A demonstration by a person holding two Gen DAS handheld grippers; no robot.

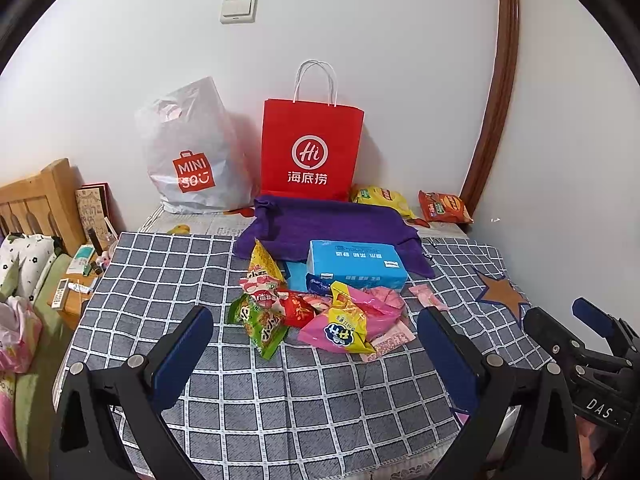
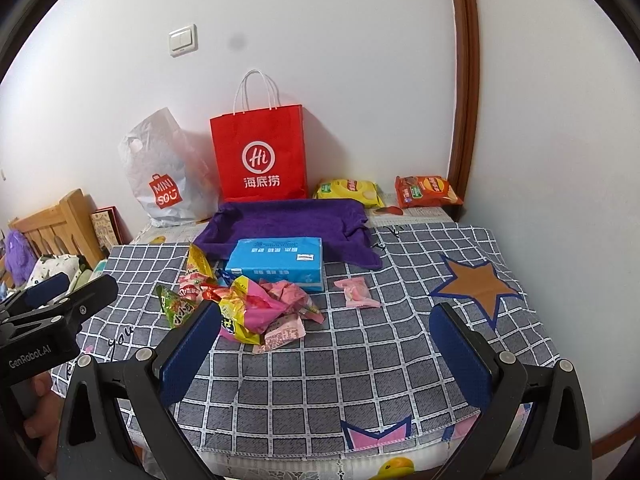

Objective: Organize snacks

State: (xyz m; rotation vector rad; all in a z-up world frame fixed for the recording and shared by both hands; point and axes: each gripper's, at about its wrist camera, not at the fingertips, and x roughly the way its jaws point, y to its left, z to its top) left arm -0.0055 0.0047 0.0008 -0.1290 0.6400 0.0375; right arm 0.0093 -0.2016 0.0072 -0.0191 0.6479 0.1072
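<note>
- Left wrist view: the left gripper (image 1: 316, 344) hangs wide open over the checked cloth (image 1: 280, 392), holding nothing. The snack pile (image 1: 316, 312) lies just ahead, between the lines of its fingers, touching the front of the blue box (image 1: 356, 264).
- The pile is small crinkly packets: a green packet (image 1: 260, 324) at its left, a yellow packet (image 1: 348, 324) on a pink bag (image 1: 372, 308), a red one between. By my judgement they are light, soft and slippery; a pinch on a sealed edge or corner should hold better than a squeeze on the puffed middle, which could crush what is inside.
- A lone pink sweet (image 1: 426, 298) lies just right of the pile. Two chip bags, yellow (image 1: 380, 198) and orange (image 1: 444, 206), lie well back by the wall.
- Writing: the white bag (image 1: 196, 156) reads "MINISO"; the red bag (image 1: 310, 152) reads "Hi" over "海底捞". The right gripper (image 1: 592, 344) at the right edge bears "DAS".
- Right wrist view: the right gripper (image 2: 324, 344) is likewise spread wide and empty. The pile (image 2: 240, 304) lies ahead to its left, the pink sweet (image 2: 356, 292) nearer its middle line.
- The purple towel (image 2: 288, 228) lies behind the box (image 2: 280, 260), which is stiff and easy to grip by its sides.
- The left gripper (image 2: 60, 304) shows at the left edge, marked "GenRobot.AI".
</note>
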